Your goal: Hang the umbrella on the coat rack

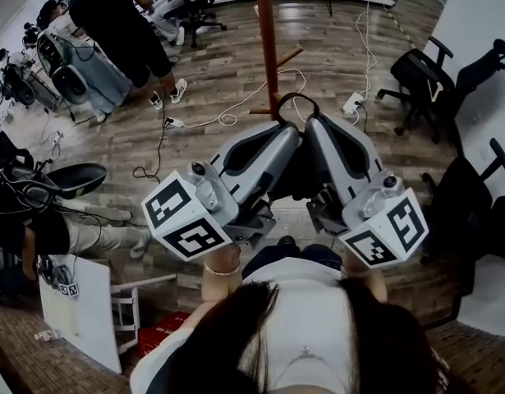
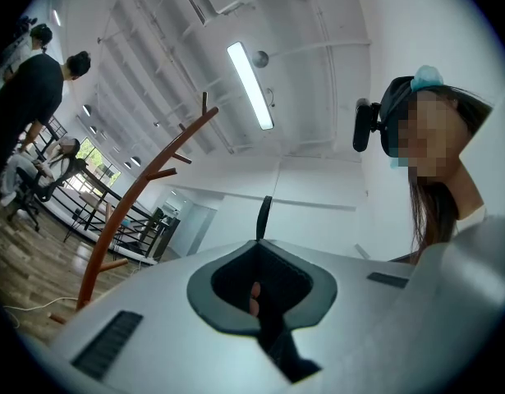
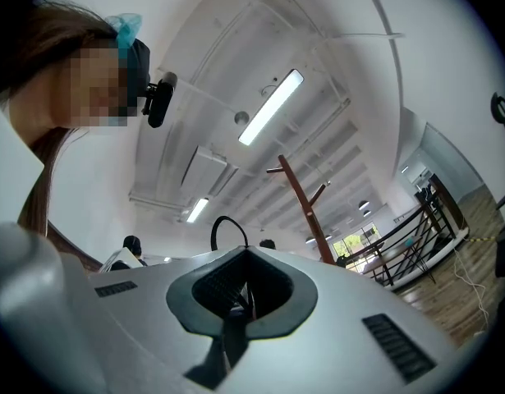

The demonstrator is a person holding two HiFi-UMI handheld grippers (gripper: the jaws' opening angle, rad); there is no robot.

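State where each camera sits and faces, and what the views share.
Head view: on the person's head, facing steeply down; shows hair, shirt, left gripper and right gripper.
Left gripper view: on that gripper, tilted up at the ceiling; shows its jaws shut on the umbrella, plus the head camera.
Right gripper view: likewise, on its gripper.
All three share the coat rack.

A tall red-brown wooden coat rack (image 1: 267, 39) stands on the wood-plank floor (image 1: 334, 48), just ahead of the left tongs (image 1: 283, 134) and right tongs (image 1: 319, 124), which sit side by side. A thin black cord loop (image 1: 295, 97) is caught in both. Black swivel office chairs (image 1: 433, 80) stand to the right.
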